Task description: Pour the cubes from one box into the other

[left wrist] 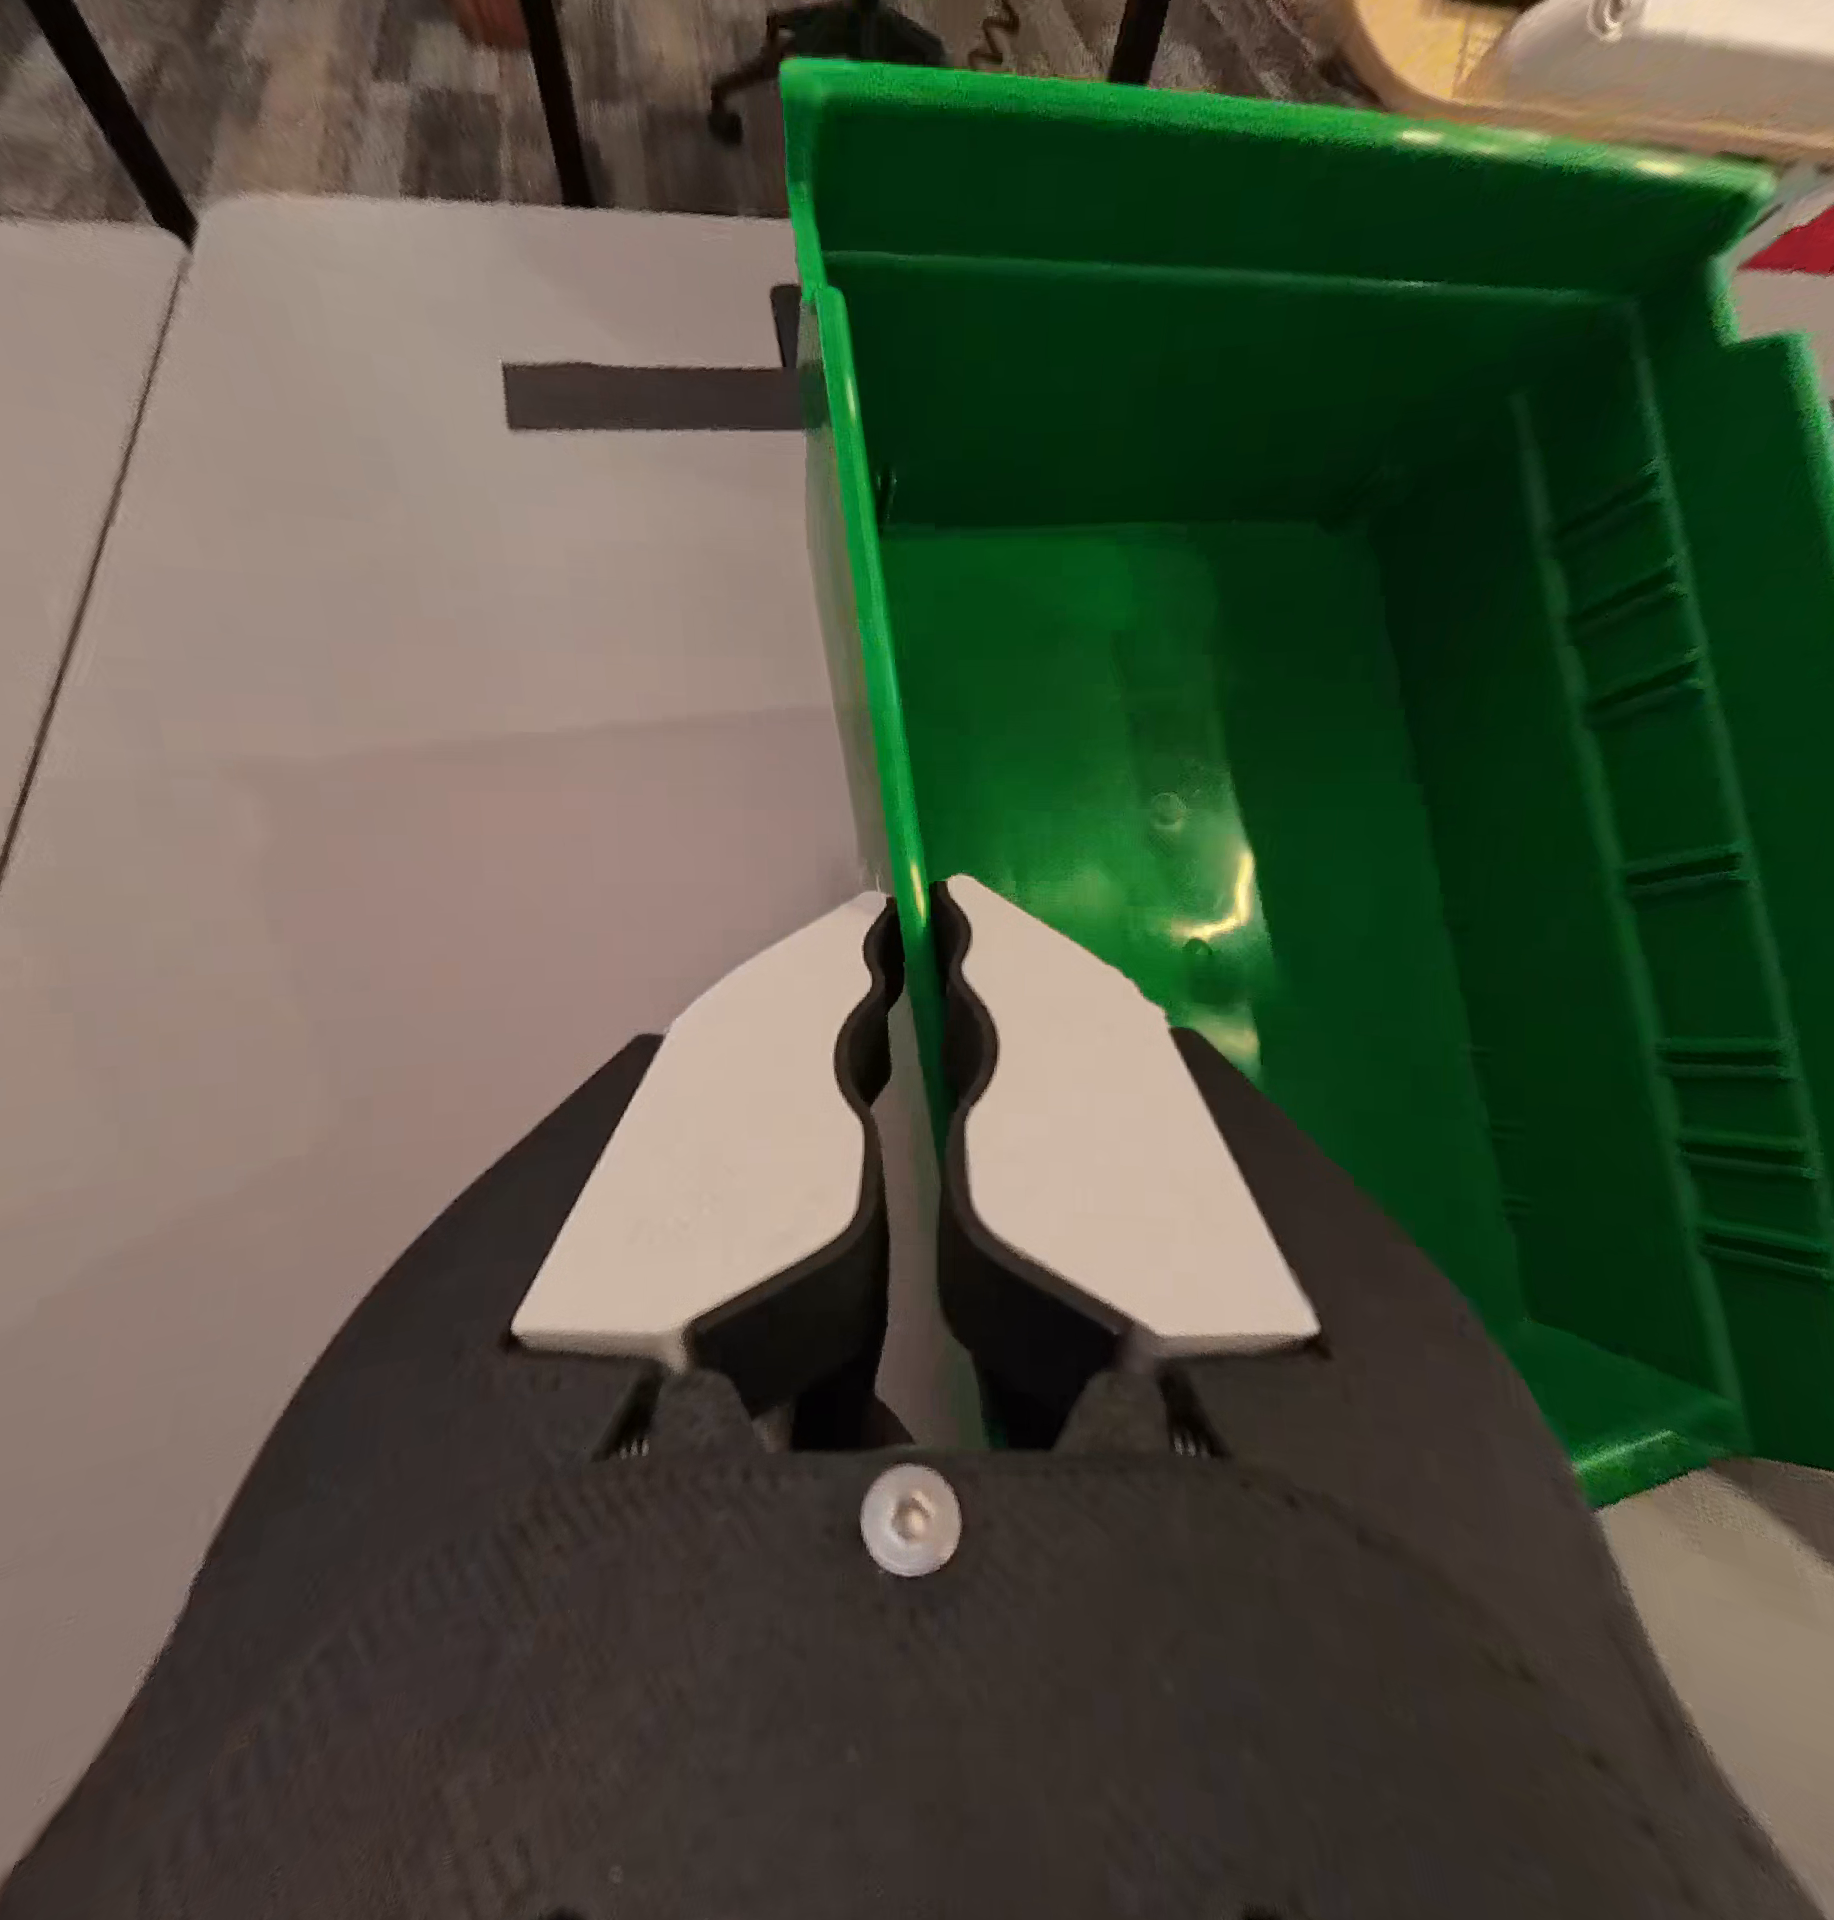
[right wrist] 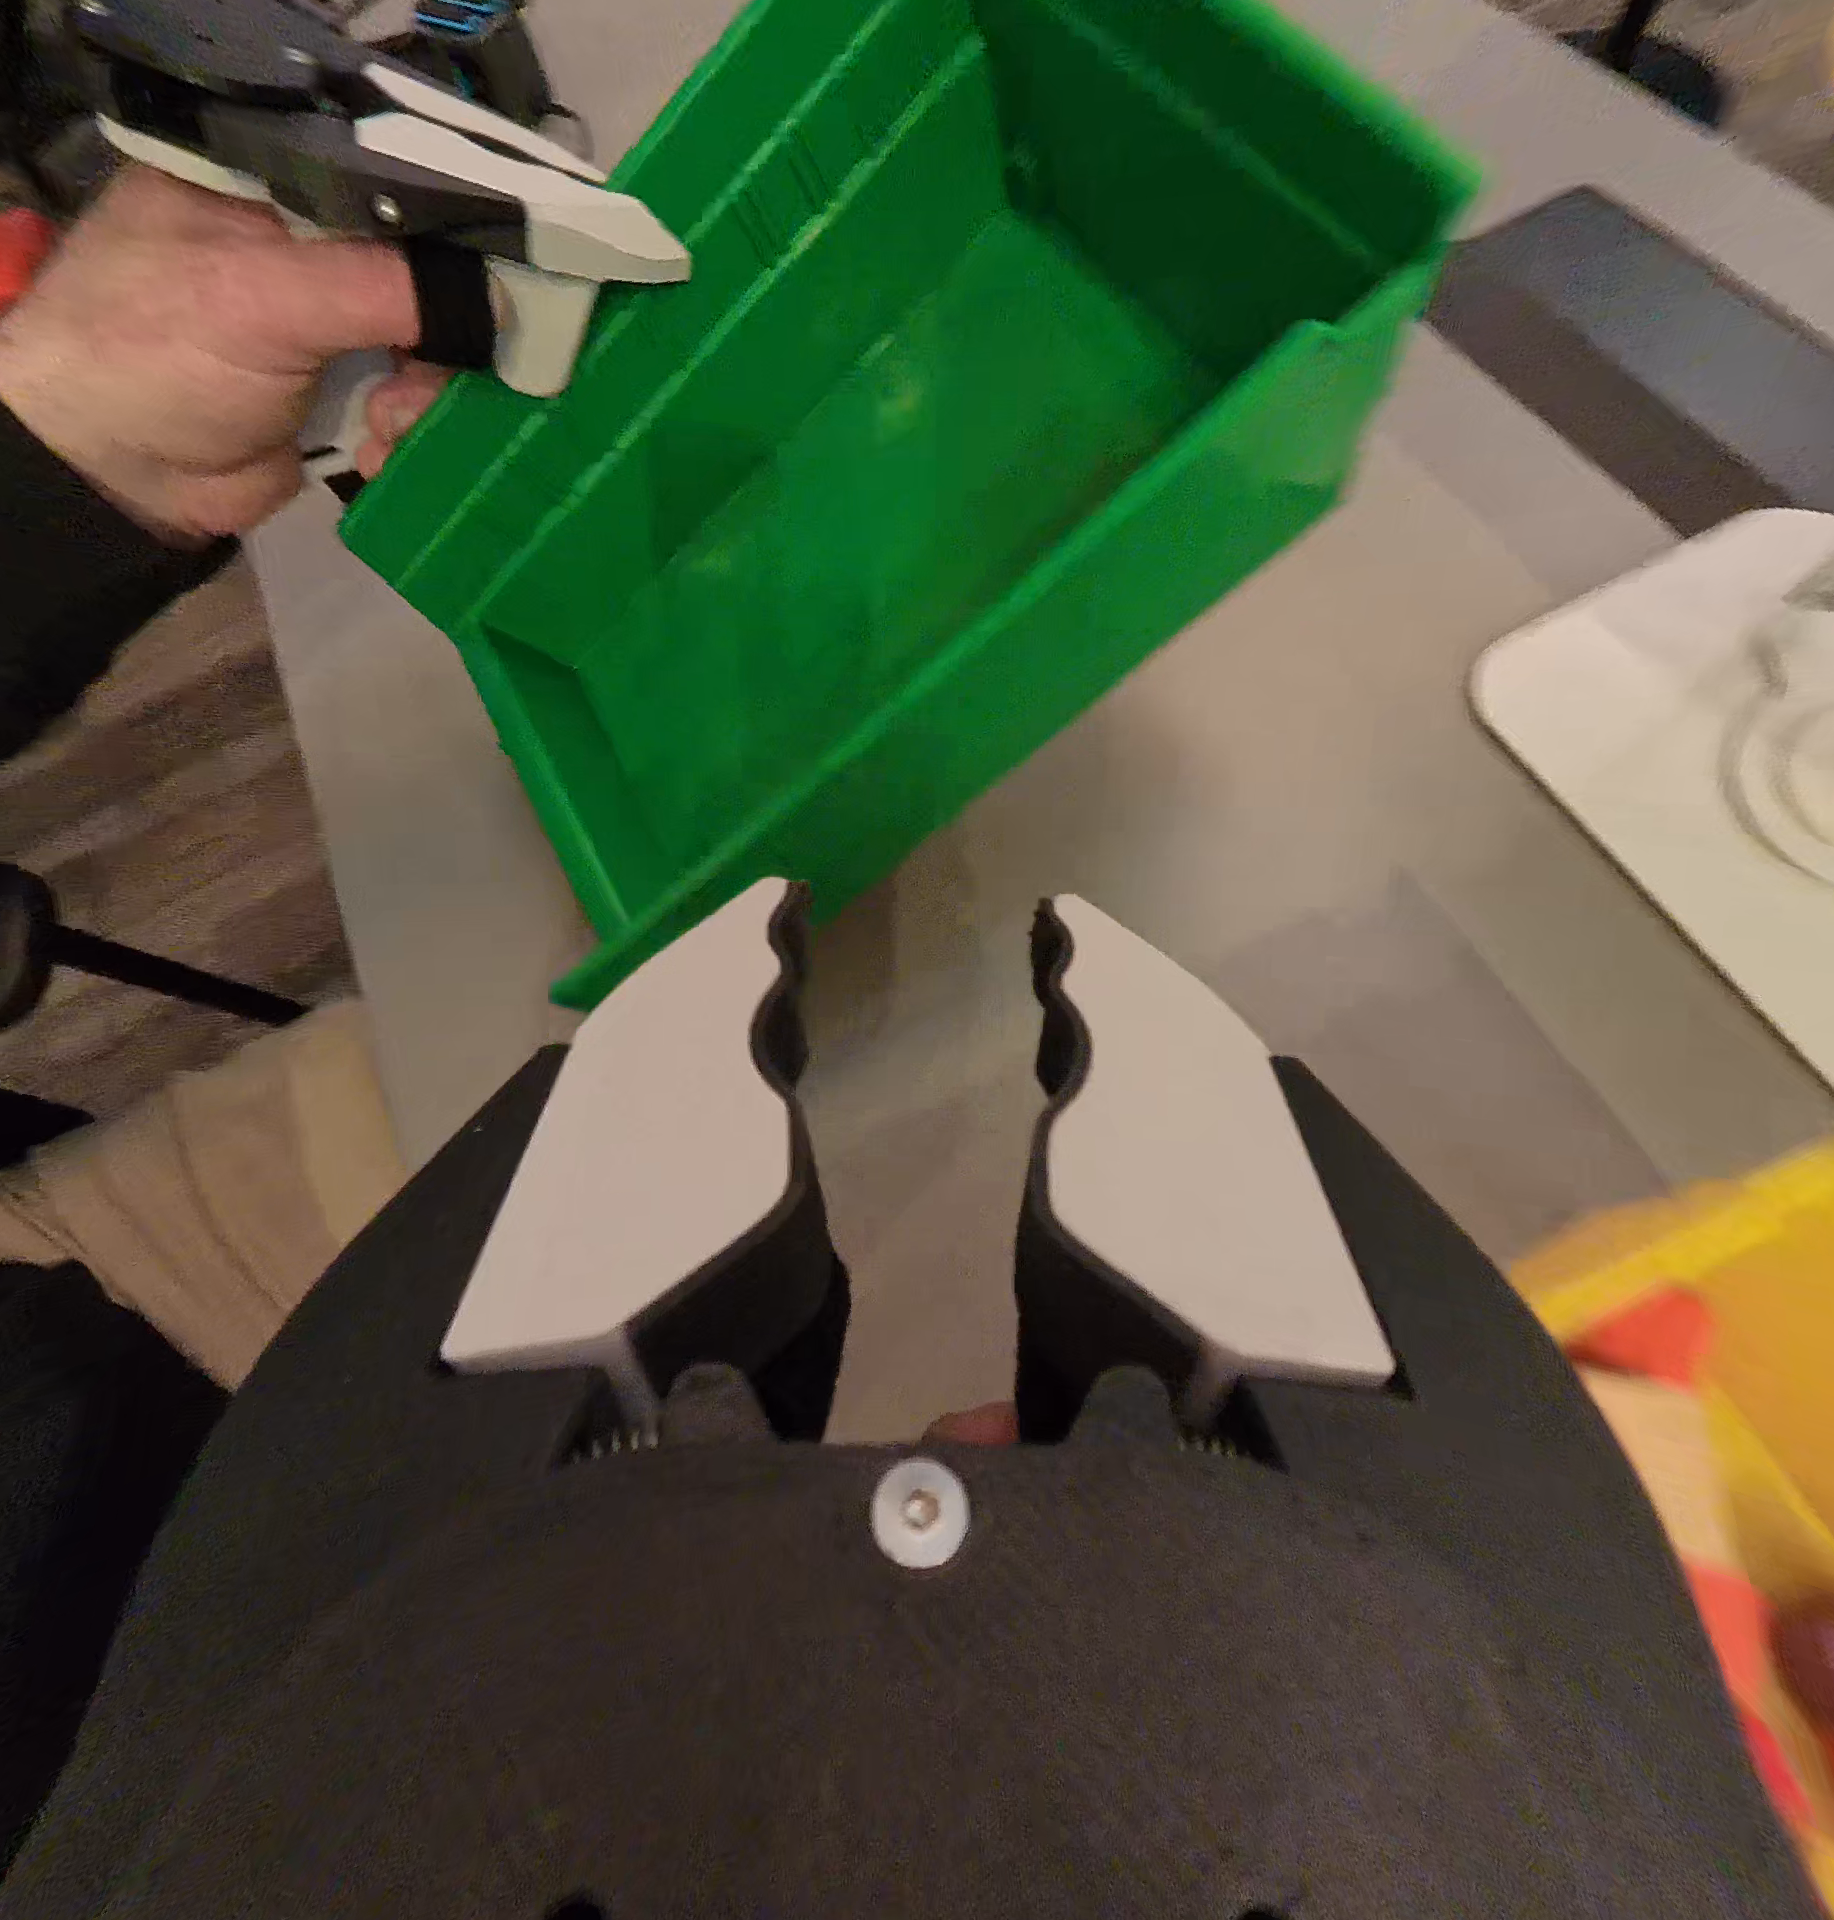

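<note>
My left gripper is shut on the left side wall of a green plastic box and holds it tilted above the grey table. The box's inside shows no cubes. In the right wrist view the same green box hangs tilted, with the left gripper clamped on its rim and a hand behind it. My right gripper is open and empty, just below the box's near corner. A yellow box with blurred orange and red cubes sits at the lower right.
The grey table carries dark tape strips. A white tray with a clear glass object stands at the right. A dark flat pad lies behind the green box. Chair legs and carpet show beyond the table.
</note>
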`<state>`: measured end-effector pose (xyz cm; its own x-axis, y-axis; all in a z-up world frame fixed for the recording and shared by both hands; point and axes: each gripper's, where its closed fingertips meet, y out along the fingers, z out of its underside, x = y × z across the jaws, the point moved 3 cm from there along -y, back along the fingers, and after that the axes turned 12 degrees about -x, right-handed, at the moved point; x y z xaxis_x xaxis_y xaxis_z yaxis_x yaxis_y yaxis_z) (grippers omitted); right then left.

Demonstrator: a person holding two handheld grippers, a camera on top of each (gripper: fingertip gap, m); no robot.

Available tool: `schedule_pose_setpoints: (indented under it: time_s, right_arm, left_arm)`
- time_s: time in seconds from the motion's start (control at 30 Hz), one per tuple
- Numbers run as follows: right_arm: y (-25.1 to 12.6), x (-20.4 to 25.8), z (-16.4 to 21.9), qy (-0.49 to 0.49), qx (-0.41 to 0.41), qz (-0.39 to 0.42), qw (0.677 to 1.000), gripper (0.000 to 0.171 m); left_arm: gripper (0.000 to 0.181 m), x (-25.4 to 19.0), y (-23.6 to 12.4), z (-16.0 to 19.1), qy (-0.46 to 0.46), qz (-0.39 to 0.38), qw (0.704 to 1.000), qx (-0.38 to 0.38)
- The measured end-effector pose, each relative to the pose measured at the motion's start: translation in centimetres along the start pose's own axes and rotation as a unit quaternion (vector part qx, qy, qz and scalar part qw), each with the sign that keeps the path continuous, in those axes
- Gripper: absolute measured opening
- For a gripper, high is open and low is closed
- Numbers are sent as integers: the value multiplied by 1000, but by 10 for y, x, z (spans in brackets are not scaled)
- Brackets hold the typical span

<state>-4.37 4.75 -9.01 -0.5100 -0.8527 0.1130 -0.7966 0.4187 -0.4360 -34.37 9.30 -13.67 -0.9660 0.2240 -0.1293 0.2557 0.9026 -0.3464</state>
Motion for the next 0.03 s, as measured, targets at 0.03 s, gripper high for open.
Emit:
schedule_pose_setpoints:
  time_s: [0.03]
  right_arm:
    - [-20, -9, 1, -9, 0, 28, 1000, 41]
  left_arm:
    - [5, 3, 0, 2, -13, 3, 1000, 1]
